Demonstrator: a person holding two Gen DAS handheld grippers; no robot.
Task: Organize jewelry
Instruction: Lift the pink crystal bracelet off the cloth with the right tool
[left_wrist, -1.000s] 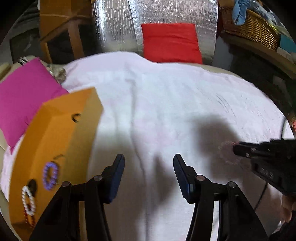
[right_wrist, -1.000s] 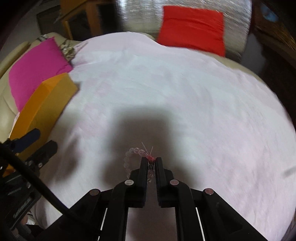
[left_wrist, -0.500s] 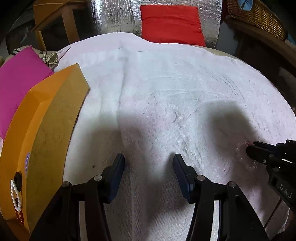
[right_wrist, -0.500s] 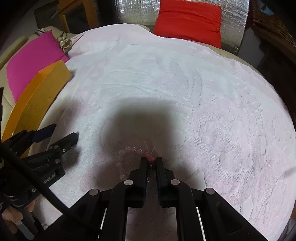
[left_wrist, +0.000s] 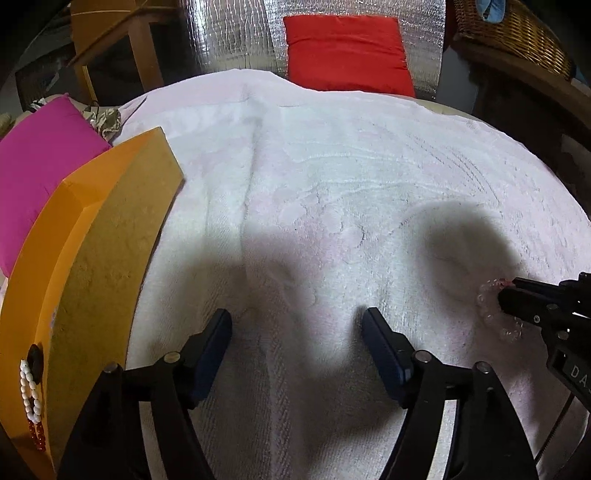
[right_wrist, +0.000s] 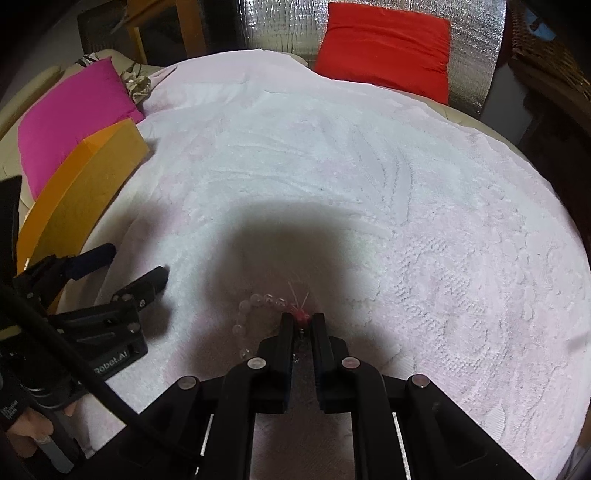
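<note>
A clear bead bracelet (right_wrist: 255, 317) with a red knot lies on the white towel (right_wrist: 332, 166). My right gripper (right_wrist: 302, 322) is shut on the bracelet at its red knot; the bracelet also shows in the left wrist view (left_wrist: 495, 310), with the right gripper (left_wrist: 511, 293) at its edge. My left gripper (left_wrist: 295, 332) is open and empty above the towel, and shows in the right wrist view (right_wrist: 136, 264). An orange jewelry stand (left_wrist: 74, 266) lies at the left with a white bead bracelet (left_wrist: 29, 391) and a red one (left_wrist: 37, 435) on it.
A pink cushion (left_wrist: 37, 177) lies behind the orange stand (right_wrist: 77, 199). A red cushion (left_wrist: 347, 55) sits at the back against a silver foil panel (left_wrist: 236, 37). A wicker basket (left_wrist: 517, 33) stands at the back right. A wooden chair (left_wrist: 122, 44) is at the back left.
Both grippers have lowered toward the towel and tilted down. The right gripper stays shut on the clear bracelet. The stand's purple bracelet has left the left view.
</note>
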